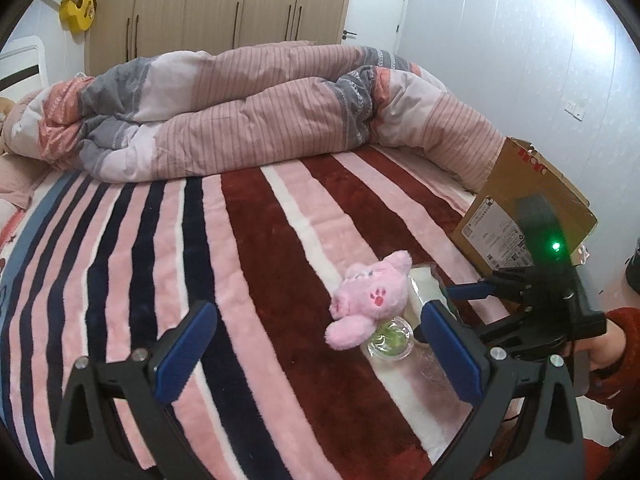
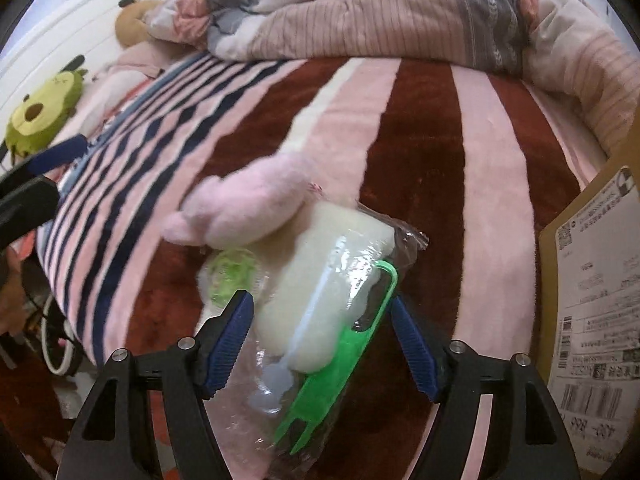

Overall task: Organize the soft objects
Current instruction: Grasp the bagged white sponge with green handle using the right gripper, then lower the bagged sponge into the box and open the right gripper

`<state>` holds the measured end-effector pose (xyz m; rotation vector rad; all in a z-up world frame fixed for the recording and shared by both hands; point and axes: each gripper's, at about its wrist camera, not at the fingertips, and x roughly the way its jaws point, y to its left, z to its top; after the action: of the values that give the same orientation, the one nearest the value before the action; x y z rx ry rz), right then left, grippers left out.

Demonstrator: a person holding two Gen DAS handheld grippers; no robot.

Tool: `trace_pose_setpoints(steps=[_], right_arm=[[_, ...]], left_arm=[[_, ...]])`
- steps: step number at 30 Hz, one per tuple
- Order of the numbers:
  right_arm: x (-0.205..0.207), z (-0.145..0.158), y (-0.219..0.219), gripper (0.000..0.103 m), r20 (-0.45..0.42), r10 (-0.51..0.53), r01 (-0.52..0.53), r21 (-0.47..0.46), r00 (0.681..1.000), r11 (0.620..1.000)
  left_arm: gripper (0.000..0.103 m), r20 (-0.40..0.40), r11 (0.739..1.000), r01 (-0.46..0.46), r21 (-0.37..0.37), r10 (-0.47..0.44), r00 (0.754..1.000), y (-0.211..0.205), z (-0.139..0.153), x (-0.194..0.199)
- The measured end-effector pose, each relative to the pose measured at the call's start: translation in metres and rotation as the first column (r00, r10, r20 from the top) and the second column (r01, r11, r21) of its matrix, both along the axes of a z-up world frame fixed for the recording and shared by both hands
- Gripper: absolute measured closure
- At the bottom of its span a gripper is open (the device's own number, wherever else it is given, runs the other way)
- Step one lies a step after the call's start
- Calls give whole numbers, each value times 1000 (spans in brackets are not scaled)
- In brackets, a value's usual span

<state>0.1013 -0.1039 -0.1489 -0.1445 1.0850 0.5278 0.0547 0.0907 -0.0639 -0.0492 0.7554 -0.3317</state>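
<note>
The right gripper (image 2: 320, 344) stands with its two blue-padded fingers spread to either side of a clear plastic bag (image 2: 320, 320), the pads just beside its crinkled film; whether they press it cannot be told. Inside the bag lie one cream sponge block (image 2: 320, 264), one bright green plastic handle (image 2: 352, 344) and one pale round piece too blurred to name. One pink plush toy (image 2: 248, 204) lies against the bag at 11 o'clock, one stubby limb pointing to 9 o'clock. A round clear piece with green inside (image 2: 232, 276) sits just under the plush.

The left gripper (image 1: 316, 356) hangs wide apart with nothing between its pads, over the striped fleece blanket (image 1: 200, 260). From here the plush (image 1: 370, 298) shows what the right view hides: a face and a red paw print stitched on its side. It lies at 1 o'clock from the gripper, with the bag (image 1: 420, 292) touching it behind and the right gripper (image 1: 460, 300) reaching in from 3 o'clock, a green light on its body.

Only the right view shows two more soft toys near the headboard: one green avocado plush (image 2: 40, 116) at 9 o'clock and one tan plush (image 2: 132, 24) at 11 o'clock. One cardboard box (image 1: 520, 216) stands at the bed's right edge, and one rumpled pink-and-grey duvet (image 1: 260, 112) fills the far side. Only the left view shows a yellow ukulele (image 1: 78, 8) hanging beside the wardrobe (image 1: 220, 4).
</note>
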Motion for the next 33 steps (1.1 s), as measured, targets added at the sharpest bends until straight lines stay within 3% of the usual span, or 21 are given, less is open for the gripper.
trace_pose_setpoints(steps=[2, 5, 9, 14, 21, 29, 31, 33], right_arm=[[1, -3, -1, 35, -10, 10, -10, -2, 1000, 1000], [2, -6, 0, 51, -22, 48, -48, -7, 999, 999], [5, -12, -1, 57, -45, 78, -79, -32, 996, 996], [-2, -4, 2, 72, -2, 121, -121, -73, 993, 990], [-16, 35, -10, 77, 91, 114, -112, -25, 989, 993], [-49, 105, -20, 77, 255, 167, -209, 148, 953, 967], [-59, 124, -23, 77, 302, 178, -240, 182, 936, 954], [-66, 139, -27, 77, 343, 177, -254, 192, 922, 948]], left_arm=[[1, -3, 1000, 0, -4, 0, 1000, 1, -2, 2], [1, -10, 1000, 2, -16, -2, 1000, 2, -5, 3], [1, -21, 1000, 11, -30, -12, 1000, 0, -7, 5], [1, -26, 999, 38, -33, -39, 999, -10, -4, 4], [1, -11, 994, 98, -50, -99, 995, -36, 10, 6], [3, 29, 971, 203, -123, -201, 979, -71, 49, 6], [12, 39, 964, 223, -146, -219, 975, -77, 60, 5], [33, 48, 953, 245, -179, -241, 969, -83, 72, 3]])
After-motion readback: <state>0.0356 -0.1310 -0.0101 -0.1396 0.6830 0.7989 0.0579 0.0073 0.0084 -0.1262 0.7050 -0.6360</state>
